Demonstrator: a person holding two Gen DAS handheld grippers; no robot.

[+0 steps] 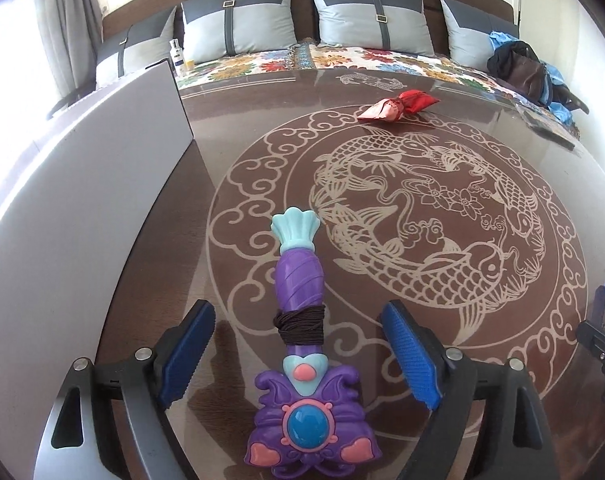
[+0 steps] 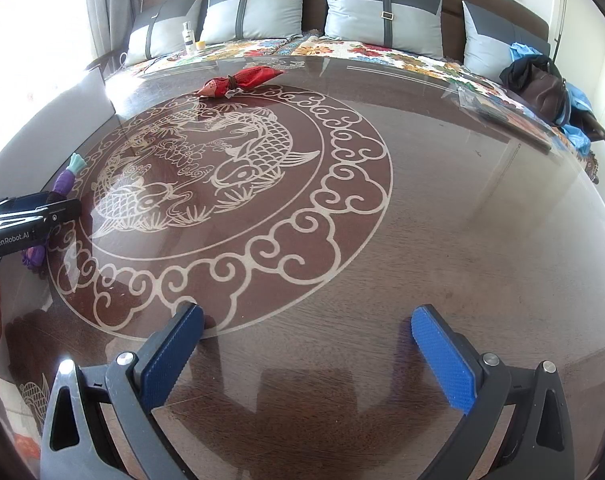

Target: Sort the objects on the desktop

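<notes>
Purple toy wand (image 1: pixel 302 344), teal tip, brown cord wrapped mid-handle.

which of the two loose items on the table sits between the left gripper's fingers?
The purple toy wand, lying flat between the open left gripper pads, untouched. The red cloth bundle lies far off, near the table's far edge.

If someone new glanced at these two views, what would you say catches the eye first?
First, the purple toy wand, lying on the table between the open fingers of the left gripper, untouched by either pad, with a dark cord wound round its handle. Next, the pale carp medallion inlaid in the brown glossy table, and the red tied bundle near the far edge. The right gripper hangs open over bare tabletop.
</notes>
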